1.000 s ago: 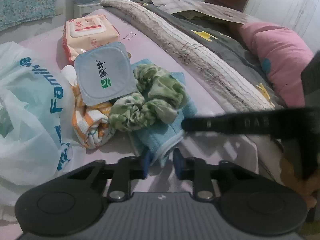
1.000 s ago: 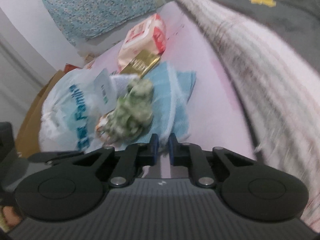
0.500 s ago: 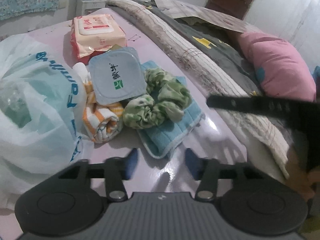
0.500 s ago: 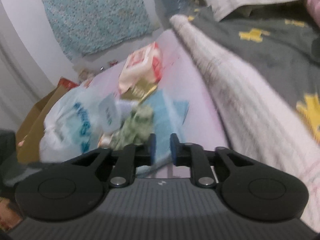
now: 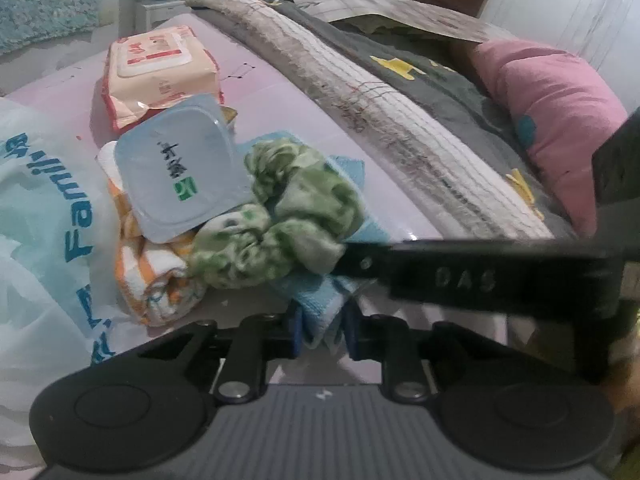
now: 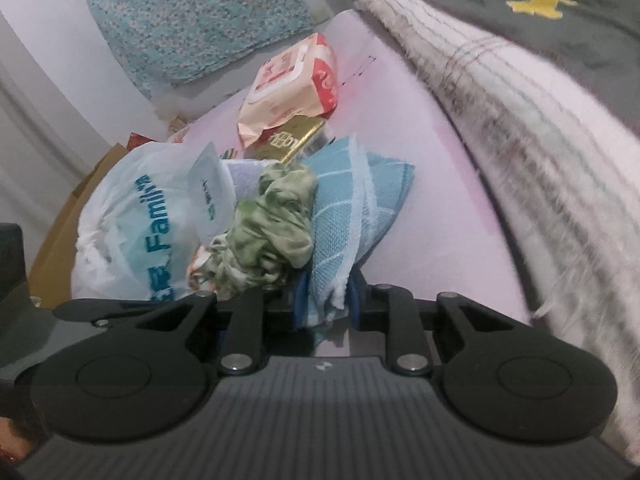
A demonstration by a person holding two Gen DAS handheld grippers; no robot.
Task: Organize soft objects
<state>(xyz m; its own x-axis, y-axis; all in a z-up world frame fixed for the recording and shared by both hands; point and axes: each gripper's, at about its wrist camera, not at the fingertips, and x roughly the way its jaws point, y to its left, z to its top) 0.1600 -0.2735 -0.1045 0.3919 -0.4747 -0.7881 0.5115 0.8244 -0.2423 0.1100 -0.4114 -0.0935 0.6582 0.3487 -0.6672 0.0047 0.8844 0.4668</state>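
The blue towel [image 5: 320,304], folded with a woven check and pale edges, lies at the near side of a pile with a green scrunchie [image 5: 288,220] on top. The left gripper [image 5: 320,332] and right gripper [image 6: 324,304] each pinch its near edge. The pile rests on a pink sheet [image 6: 432,208]; a striped blanket [image 5: 392,128] runs along the right.

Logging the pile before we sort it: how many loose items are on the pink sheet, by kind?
Cloth pieces: 3 - blue towel, orange-striped towel, green scrunchie
Wipe packs: 1 - wet wipes pack
Plastic bags: 1 - white plastic bag
Flat pouches: 2 - pale blue pouch, gold packet
Total: 7
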